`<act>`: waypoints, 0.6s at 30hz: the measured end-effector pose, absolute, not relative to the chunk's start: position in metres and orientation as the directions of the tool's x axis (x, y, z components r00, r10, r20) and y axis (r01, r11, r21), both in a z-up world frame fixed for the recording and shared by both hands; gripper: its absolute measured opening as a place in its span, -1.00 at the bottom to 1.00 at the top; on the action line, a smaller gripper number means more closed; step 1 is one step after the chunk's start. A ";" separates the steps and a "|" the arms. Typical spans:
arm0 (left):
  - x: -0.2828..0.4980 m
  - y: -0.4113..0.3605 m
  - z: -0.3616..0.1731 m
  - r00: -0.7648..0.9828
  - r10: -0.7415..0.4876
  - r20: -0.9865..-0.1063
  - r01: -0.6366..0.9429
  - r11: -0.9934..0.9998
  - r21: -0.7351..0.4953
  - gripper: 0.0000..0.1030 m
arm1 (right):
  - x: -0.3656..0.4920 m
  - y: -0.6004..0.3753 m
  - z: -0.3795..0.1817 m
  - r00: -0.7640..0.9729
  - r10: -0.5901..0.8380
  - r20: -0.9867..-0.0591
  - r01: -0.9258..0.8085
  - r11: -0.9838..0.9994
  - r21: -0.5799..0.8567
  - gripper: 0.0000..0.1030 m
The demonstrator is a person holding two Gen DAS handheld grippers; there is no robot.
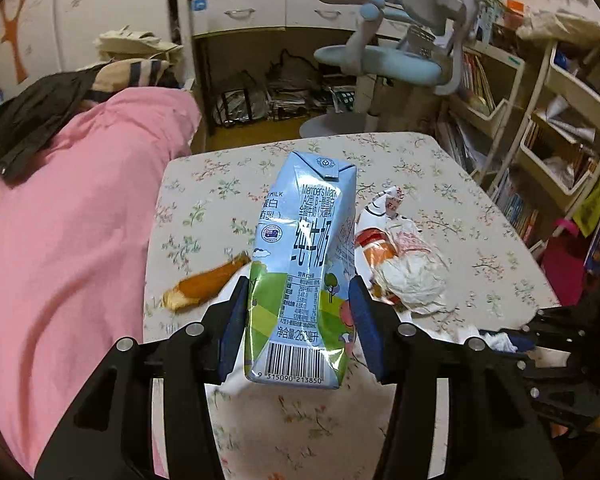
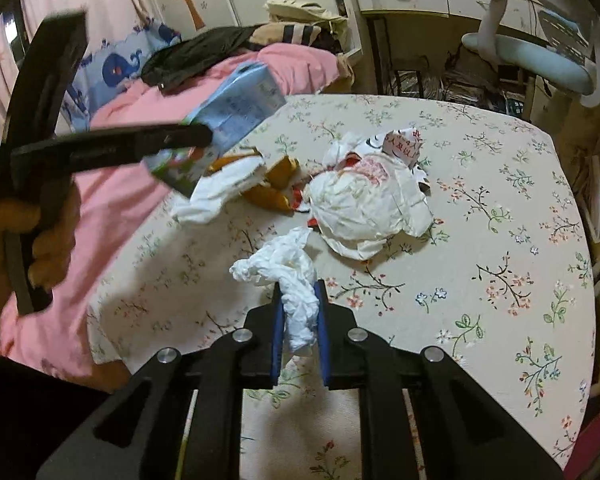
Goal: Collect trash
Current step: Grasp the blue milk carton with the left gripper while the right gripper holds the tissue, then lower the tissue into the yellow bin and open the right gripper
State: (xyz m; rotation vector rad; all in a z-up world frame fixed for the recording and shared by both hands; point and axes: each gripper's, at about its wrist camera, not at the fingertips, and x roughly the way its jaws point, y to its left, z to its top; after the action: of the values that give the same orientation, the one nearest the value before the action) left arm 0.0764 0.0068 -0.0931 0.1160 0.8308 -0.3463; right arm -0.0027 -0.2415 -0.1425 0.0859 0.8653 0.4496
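- Left gripper [image 1: 298, 304] clamps milk carton [image 1: 302, 264] by its lower body; carton is off the floral table [image 1: 440, 168], top pointing away from camera.
- Right gripper [image 2: 299, 312] pinches white tissue [image 2: 288, 276]; its far end trails out left of the blue pads.
- Crumpled wrapper [image 2: 370, 204] and banana peel [image 2: 278, 184] lie mid-table, touching.
- Second tissue [image 2: 220, 188] is half hidden under the carton in the right view.
- Carton blurs in the right view, print unreadable.
- Hand [image 2: 40, 240] on the left gripper is blurred.
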 end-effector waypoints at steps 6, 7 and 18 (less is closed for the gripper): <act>0.038 0.013 -0.070 0.670 -0.280 -0.688 0.318 0.945 -0.075 -0.07 | -0.020 -0.243 -0.117 0.615 0.455 -0.645 -0.351 0.890 0.293 -0.71; 0.028 0.013 -0.069 0.676 -0.281 -0.681 0.311 0.947 -0.082 -0.07 | -0.023 -0.243 -0.114 0.622 0.456 -0.636 -0.353 0.889 0.292 -0.71; -0.043 0.012 -0.070 0.711 -0.242 -0.660 0.279 0.959 -0.052 -0.07 | -0.062 -0.254 -0.095 0.685 0.441 -0.580 -0.352 0.897 0.266 -0.71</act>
State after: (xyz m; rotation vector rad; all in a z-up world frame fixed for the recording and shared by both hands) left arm -0.0429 0.0117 -0.0697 0.0530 0.7243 -0.2888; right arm -0.0623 -0.2544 -0.0948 0.1369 0.6845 0.4458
